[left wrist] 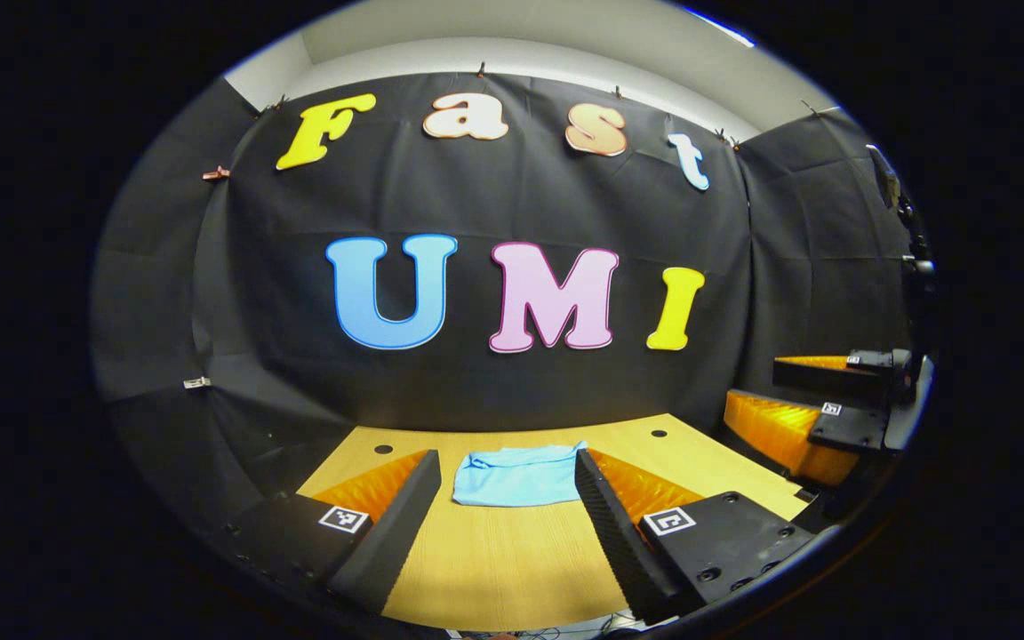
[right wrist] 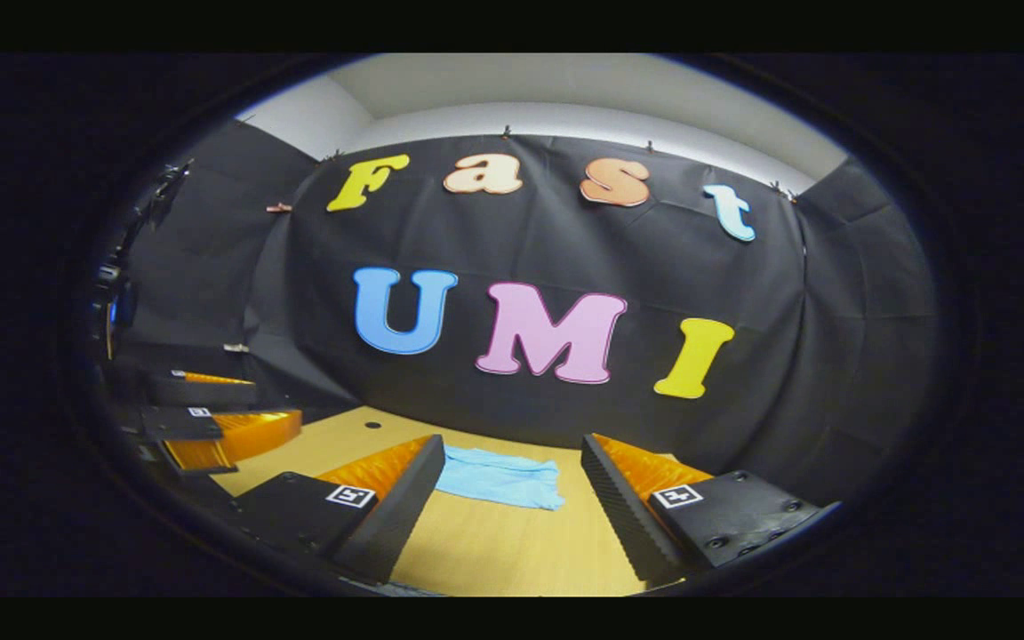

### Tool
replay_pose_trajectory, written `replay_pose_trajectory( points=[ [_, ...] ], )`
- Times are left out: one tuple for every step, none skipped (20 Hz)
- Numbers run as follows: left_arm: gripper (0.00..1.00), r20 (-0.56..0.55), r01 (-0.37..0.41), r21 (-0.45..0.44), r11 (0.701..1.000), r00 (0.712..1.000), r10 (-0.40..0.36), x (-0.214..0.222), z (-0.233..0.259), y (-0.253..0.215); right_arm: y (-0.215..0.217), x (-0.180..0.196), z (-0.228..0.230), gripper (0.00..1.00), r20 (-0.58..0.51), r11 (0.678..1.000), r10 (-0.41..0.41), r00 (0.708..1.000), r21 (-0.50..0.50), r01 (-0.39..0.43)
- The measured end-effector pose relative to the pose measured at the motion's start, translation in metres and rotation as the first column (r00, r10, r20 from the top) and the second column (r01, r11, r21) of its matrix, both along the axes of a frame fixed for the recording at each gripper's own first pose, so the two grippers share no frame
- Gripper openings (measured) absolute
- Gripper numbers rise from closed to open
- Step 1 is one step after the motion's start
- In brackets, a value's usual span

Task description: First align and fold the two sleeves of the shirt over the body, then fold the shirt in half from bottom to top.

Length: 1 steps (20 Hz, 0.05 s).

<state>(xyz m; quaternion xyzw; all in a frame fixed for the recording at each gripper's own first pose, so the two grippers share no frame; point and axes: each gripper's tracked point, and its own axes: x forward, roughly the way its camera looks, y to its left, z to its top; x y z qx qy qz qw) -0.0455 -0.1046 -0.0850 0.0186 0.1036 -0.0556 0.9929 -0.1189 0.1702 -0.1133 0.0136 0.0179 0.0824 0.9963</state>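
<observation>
Left gripper view showed the left gripper (left wrist: 508, 502) held above the near part of a light wooden table (left wrist: 494, 569), its two fingers spread wide apart with nothing between them. Beyond the fingertips, near the table's far edge, lay the light blue cloth shirt (left wrist: 516, 476), folded into a compact rectangle and flat on the wood, apart from both fingers. At the right edge of this view the right gripper (left wrist: 796, 400) appeared from the side, raised off the table, its fingers also parted and empty.

In the right gripper view the right gripper (right wrist: 512, 489) likewise stood wide open and held nothing. The folded shirt (right wrist: 499, 480) lay on the table (right wrist: 512, 551) ahead of it, closer to its left finger, not touched by either. The left gripper (right wrist: 228, 409) showed at the left edge, off the table surface, fingers apart.
</observation>
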Motion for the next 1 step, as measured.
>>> replay_pose_trajectory(
  points=[
    [0.97, 0.014, 0.009, -0.01, 1.0, 1.0, -0.009, -0.0063, 0.0089, -0.003, 0.0042, -0.0082, 0.0008, 0.96, -0.003, 1.0, 0.007, 1.0, 0.024, -0.007]
  ],
)
